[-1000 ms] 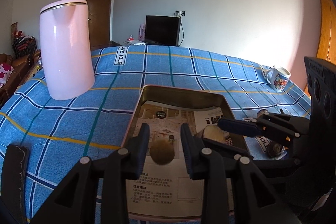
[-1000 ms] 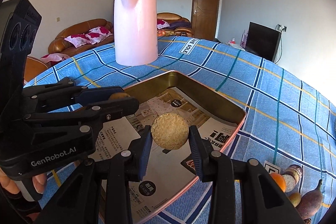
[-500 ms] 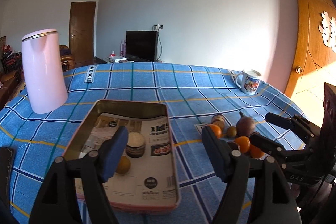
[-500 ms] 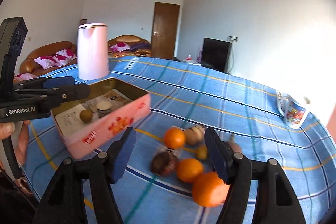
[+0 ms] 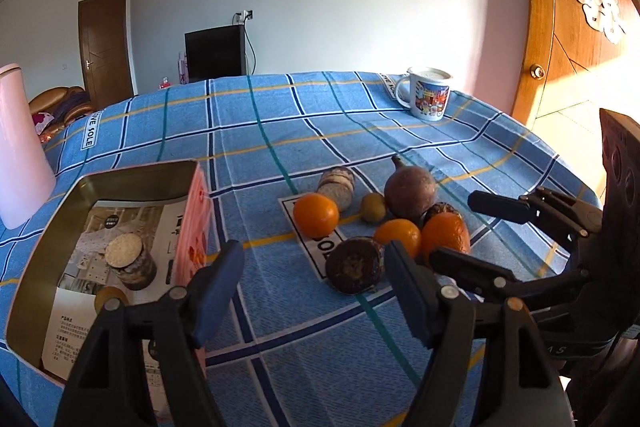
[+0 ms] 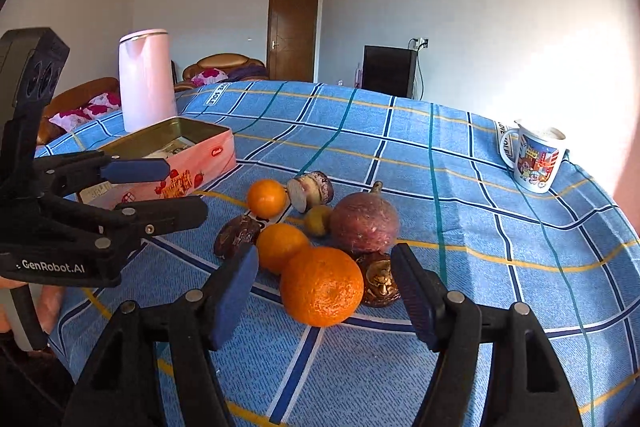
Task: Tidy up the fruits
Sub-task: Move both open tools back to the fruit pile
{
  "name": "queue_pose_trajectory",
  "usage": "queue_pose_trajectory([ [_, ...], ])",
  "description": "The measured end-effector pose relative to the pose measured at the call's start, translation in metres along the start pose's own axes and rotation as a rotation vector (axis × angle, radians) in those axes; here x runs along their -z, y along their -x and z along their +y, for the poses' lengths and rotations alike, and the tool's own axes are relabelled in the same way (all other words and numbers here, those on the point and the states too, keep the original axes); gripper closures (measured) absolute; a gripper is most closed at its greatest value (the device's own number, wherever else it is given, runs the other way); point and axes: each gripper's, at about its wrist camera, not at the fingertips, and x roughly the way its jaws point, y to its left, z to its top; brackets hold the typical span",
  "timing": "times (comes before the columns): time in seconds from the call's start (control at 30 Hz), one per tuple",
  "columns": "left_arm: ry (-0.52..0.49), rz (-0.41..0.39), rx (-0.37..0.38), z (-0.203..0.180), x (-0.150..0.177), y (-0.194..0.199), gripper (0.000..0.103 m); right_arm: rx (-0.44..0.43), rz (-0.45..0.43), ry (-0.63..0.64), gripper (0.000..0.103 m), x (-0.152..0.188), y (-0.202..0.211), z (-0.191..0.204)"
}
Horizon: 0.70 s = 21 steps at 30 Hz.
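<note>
With both pairs of jaws standing apart and empty, we take the pile of loose fruit as our landmark. The blue checked tablecloth (image 6: 460,187) carries it all. Left of the pile sits the pink rectangular tin (image 6: 192,163), lined with printed paper and already holding two small pieces. The tall pink kettle (image 6: 146,79) stands beyond the tin, the printed white mug (image 6: 536,159) far right of the pile. Our right gripper (image 6: 324,295) frames the big orange (image 6: 322,285) at the pile's near edge; our left gripper (image 5: 316,291) hovers just short of the dark cut fruit (image 5: 354,269). We judge it best to close squarely on the orange's widest part, gently, without nudging the neighbours touching it. The brown piece behind the orange is half hidden, and the tin's contents are hard to name.
</note>
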Motion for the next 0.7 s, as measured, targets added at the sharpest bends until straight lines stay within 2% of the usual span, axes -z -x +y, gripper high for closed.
queue_pose_trajectory([
  [0.03, -0.006, 0.006, 0.004, -0.002, 0.000, -0.002, 0.028, -0.005, 0.018, 0.007, 0.037, 0.001, -0.003, 0.001],
  [0.07, -0.012, 0.012, 0.006, -0.003, 0.001, -0.004, 0.028, -0.012, 0.028, 0.008, 0.048, 0.002, -0.005, 0.002],
  [0.1, -0.014, 0.019, 0.006, -0.004, 0.002, -0.005, 0.028, -0.017, 0.038, 0.010, 0.052, 0.002, -0.007, 0.002],
  [0.37, -0.057, 0.053, 0.022, -0.013, 0.003, -0.013, 0.028, -0.019, 0.046, -0.007, 0.052, 0.004, -0.007, -0.003],
  [0.53, -0.028, 0.111, 0.084, -0.010, 0.002, -0.024, 0.032, -0.033, 0.063, -0.027, 0.052, 0.003, -0.010, -0.007],
  [0.7, -0.044, 0.145, 0.106, -0.014, 0.002, -0.029, 0.035, -0.062, 0.074, -0.032, 0.054, 0.006, -0.011, -0.010],
])
